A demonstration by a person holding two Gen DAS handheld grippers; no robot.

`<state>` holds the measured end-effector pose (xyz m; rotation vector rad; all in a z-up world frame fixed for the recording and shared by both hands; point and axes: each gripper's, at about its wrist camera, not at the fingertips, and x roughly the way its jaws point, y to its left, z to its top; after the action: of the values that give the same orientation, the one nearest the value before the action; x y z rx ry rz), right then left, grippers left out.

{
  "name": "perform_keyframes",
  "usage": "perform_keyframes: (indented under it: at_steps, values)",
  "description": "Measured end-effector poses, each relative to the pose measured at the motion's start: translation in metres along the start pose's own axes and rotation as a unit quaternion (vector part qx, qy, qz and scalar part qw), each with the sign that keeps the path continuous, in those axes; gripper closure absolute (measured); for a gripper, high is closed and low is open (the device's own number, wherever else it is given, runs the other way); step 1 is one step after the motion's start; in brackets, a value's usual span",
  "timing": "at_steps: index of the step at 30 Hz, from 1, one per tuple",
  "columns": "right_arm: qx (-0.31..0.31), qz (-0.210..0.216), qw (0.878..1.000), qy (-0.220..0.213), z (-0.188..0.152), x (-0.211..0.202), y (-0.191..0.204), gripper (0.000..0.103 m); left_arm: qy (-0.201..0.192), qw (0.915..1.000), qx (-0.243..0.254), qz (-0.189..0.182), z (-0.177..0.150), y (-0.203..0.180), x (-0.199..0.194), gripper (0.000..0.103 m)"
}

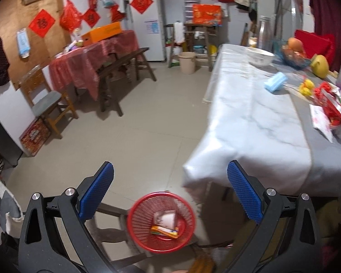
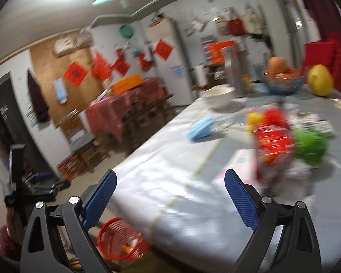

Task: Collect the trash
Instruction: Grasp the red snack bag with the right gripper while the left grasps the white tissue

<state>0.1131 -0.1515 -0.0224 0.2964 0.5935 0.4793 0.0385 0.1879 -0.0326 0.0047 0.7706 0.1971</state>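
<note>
A red mesh basket (image 1: pixel 161 221) sits low beside the table corner and holds a white wrapper (image 1: pixel 165 218) and an orange wrapper (image 1: pixel 164 230). My left gripper (image 1: pixel 170 175) hangs open above it, nothing between its blue pads. The right wrist view is blurred; my right gripper (image 2: pixel 170 182) stands open and empty over the table's near end, with the basket (image 2: pixel 121 241) below its left finger. On the table lie red snack wrappers (image 1: pixel 332 104), a white paper (image 1: pixel 321 119), a blue mask pack (image 1: pixel 275 82) and a green crumpled piece (image 2: pixel 310 144).
The long table (image 1: pixel 250 122) has a white and grey cloth. At its far end stand a white bowl (image 1: pixel 260 56), a blue fruit basket (image 1: pixel 294 56) and a yellow pomelo (image 1: pixel 320 66). Across the tiled floor stand a red-clothed table (image 1: pixel 95 63), benches and a chair (image 1: pixel 50 104).
</note>
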Motion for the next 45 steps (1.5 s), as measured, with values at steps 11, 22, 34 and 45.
perform_keyframes:
  at_steps: [11, 22, 34, 45]
  values:
    - [0.059, -0.096, 0.993, -0.038, 0.013, -0.018, -0.089, 0.008, 0.002, 0.9985, 0.028, -0.047, 0.009, -0.070, 0.017, 0.007]
    - [-0.034, -0.120, 0.992, 0.010, 0.002, 0.042, -0.047, 0.009, 0.012, 0.9969, 0.036, -0.069, 0.006, -0.096, 0.023, 0.007]
    - [0.013, 0.000, 0.999, -0.049, 0.027, 0.008, -0.068, 0.078, 0.021, 0.9946, 0.063, -0.080, 0.024, -0.129, 0.031, 0.007]
    - [0.043, -0.023, 0.994, -0.099, 0.040, -0.038, -0.092, 0.074, 0.001, 0.9690, 0.185, -0.164, 0.052, -0.271, 0.050, 0.007]
